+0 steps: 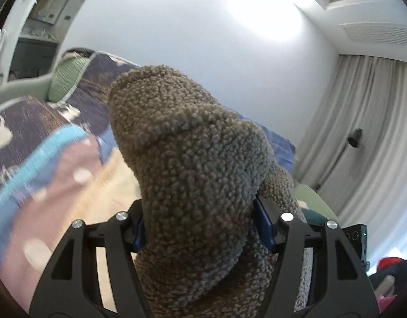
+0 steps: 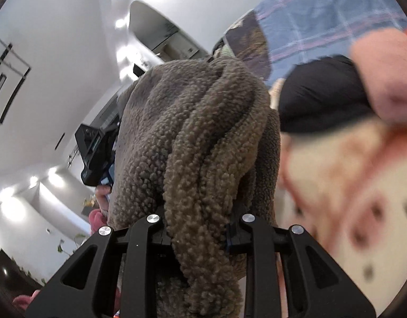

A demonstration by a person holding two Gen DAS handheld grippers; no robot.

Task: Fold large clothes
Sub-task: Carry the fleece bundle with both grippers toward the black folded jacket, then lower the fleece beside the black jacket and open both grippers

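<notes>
In the left wrist view, the left gripper [image 1: 200, 228] is clamping a thick bunch of the brown fleece garment [image 1: 187, 159] between its blue fingers [image 1: 264, 225]; the jaws are standing about as far apart as the bunched cloth is thick, with fleece filling the gap. The garment is being held up in the air, rising in front of the lens and hiding much of the room. Behind it a bed with a dark patterned cover [image 1: 23, 122] is lying, with a green pillow [image 1: 66, 79] at its head and other cloth, blurred, in blue and pink, nearer the camera. Curtains [image 1: 362, 137] are hanging on the right.

In the right wrist view, the right gripper [image 2: 198, 234] is likewise pinching a rolled ridge of the same fleece, jaws closed onto it. The other gripper's body [image 2: 97, 153] is showing just beside the garment, so both are gripping it close together. A plaid cloth [image 2: 323, 18] and a blurred patterned cloth are lying to the right.

By my reading, folding is barely begun: the fleece is hanging bunched, not spread flat, and no crease is showing. The heap of other clothes is likely crowding the laying space.
</notes>
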